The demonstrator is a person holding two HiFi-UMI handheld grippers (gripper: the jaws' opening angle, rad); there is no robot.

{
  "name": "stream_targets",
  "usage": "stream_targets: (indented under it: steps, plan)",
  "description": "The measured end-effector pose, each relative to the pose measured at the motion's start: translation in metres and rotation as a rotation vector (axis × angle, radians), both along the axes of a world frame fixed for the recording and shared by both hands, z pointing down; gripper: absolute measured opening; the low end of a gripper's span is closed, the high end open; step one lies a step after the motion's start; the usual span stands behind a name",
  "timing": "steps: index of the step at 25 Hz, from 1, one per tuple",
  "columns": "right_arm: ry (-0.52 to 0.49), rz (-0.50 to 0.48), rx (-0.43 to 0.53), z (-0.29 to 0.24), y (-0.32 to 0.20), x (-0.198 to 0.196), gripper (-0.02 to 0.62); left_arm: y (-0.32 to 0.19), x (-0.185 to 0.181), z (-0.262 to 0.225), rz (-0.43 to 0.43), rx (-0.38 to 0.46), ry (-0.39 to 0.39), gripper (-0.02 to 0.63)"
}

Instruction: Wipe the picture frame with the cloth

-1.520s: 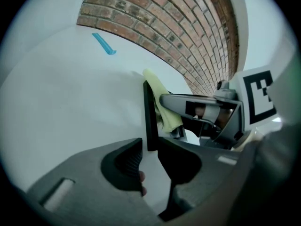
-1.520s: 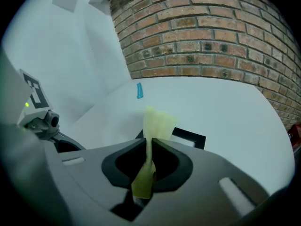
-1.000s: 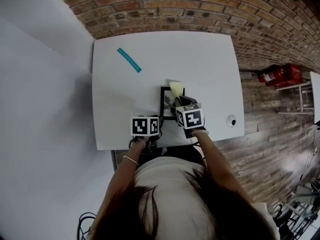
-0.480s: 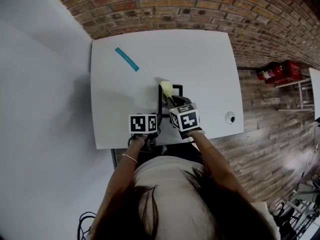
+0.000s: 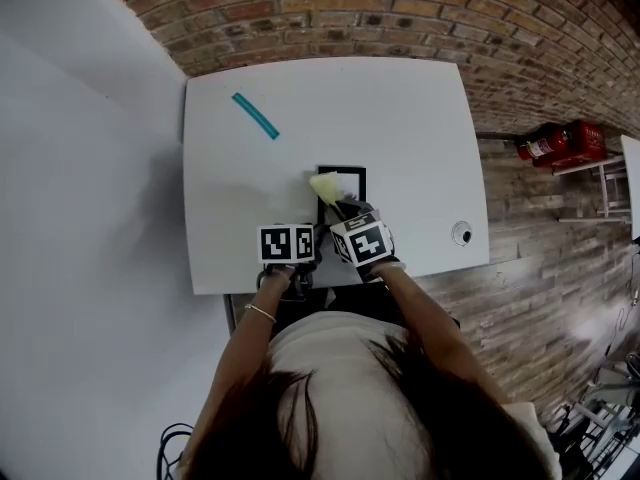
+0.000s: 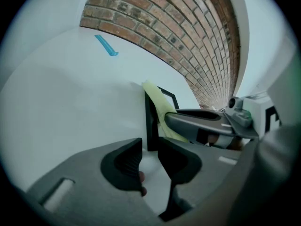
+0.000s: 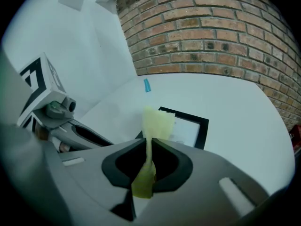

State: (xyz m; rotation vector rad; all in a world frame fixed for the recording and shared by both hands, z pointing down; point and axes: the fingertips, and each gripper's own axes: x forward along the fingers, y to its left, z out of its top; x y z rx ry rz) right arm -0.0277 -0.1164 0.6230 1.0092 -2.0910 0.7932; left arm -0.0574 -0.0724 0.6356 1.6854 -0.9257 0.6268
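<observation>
The right gripper [image 7: 149, 146] clamps the soft, limp yellow cloth [image 7: 157, 124] mid-length; the left gripper [image 6: 150, 149] pinches the near-left corner of the light, rigid, probably slide-prone black picture frame [image 7: 203, 126].

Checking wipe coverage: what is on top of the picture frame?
The yellow cloth, pinched in the right tongs, lies over the picture frame's left edge. The part beneath it is hidden.

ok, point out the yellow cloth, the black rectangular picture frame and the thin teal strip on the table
yellow cloth [image 7: 159, 124]: right gripper view, on its free upper flap.
black rectangular picture frame [image 7: 186, 116]: right gripper view, on its far border.
thin teal strip [image 5: 256, 116]: head view, on its middle.
</observation>
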Motion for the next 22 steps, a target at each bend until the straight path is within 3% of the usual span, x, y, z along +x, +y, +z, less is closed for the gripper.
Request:
stream_targets:
  steps: [14, 22]
  plan:
    - [0.061, 0.135, 0.010, 0.002, -0.004, 0.045, 0.040, -0.001, -0.002, 0.001, -0.017, 0.002, -0.008, 0.107]
    - [-0.027, 0.159, 0.010, -0.012, -0.004, 0.037, 0.037, 0.000, -0.001, 0.002, -0.019, -0.001, -0.009, 0.107]
